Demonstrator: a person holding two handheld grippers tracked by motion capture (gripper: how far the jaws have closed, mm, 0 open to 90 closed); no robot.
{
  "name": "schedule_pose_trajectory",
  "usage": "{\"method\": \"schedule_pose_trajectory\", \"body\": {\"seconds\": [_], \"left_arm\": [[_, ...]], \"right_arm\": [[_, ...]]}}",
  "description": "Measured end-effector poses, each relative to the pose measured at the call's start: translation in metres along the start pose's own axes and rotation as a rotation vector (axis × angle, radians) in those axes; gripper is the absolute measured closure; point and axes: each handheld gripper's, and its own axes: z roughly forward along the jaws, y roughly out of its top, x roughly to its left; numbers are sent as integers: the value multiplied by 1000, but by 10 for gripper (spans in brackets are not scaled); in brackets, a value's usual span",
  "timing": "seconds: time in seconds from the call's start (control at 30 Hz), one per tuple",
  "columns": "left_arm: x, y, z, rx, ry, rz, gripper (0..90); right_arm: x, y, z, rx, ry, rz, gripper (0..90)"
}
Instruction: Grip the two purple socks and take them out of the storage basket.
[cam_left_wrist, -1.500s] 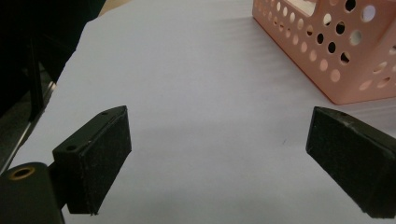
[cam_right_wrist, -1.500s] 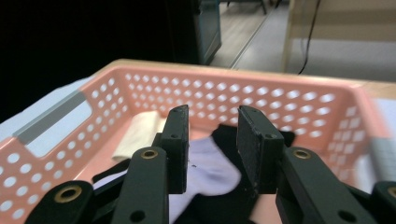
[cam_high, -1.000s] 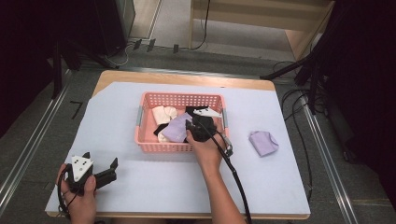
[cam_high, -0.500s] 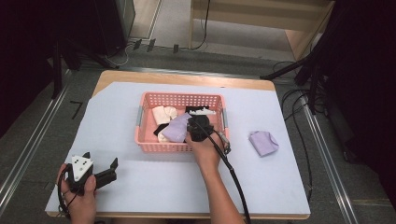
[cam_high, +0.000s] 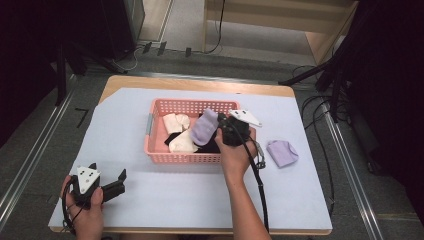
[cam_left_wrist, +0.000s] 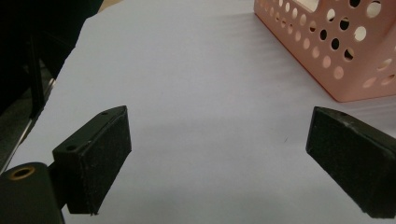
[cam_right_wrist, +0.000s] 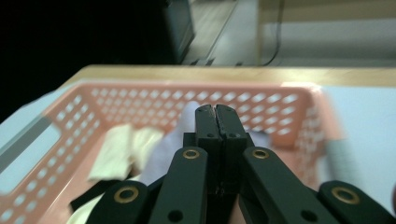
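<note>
Nearest the person, the left gripper (cam_high: 107, 187) rests on the pale lilac table cover (cam_high: 200, 200) at the front left corner, held in the left hand (cam_high: 82, 210). In its own view its jaws stand wide apart with nothing between them, and a corner of the pink perforated basket (cam_left_wrist: 336, 51) lies ahead and to one side, well apart.

Farther in, the right gripper (cam_high: 220, 131) reaches over the front right part of the pink perforated basket (cam_high: 185, 157). In the right gripper view its jaws are pressed together, and a lilac sock (cam_right_wrist: 166, 154) shows around and behind them, so it appears to be pinching that sock. From above, the lilac sock (cam_high: 204, 127) hangs raised at the gripper's tip, clear of the cream socks (cam_high: 180, 135) and the dark garment (cam_high: 207, 147) lying in the basket.

Off to the right on the table cover, outside the basket, lies a folded lilac sock (cam_high: 281, 151), which looks like the mate. That is the relation that matters: it lies to the right of the held sock, past the basket's right wall, and the right hand (cam_high: 235, 152) is much the nearer one.

Beyond the table's far edge lie the floor and cables (cam_high: 320, 107).
</note>
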Motion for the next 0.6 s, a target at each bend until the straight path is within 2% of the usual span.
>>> {"method": "schedule_pose_trajectory", "body": {"seconds": [0.07, 0.17, 0.37, 0.43, 0.5, 0.6], "left_arm": [[-1, 0, 1, 0, 2, 8, 74], [-2, 0, 0, -2, 5, 10, 75], [-2, 0, 0, -5, 4, 14, 75], [-2, 0, 0, -6, 6, 16, 75], [-2, 0, 0, -7, 3, 15, 75], [-2, 0, 0, -3, 4, 15, 75]], "right_arm": [[-2, -1, 0, 27, -4, -18, 895], [4, -11, 8, 117, 25, -44, 890], [20, -21, 22, 253, 124, -63, 851], [24, -23, 25, 277, 142, -69, 787], [26, -26, 29, 305, 162, -57, 677], [31, -31, 33, 323, 134, -102, 548]]}}
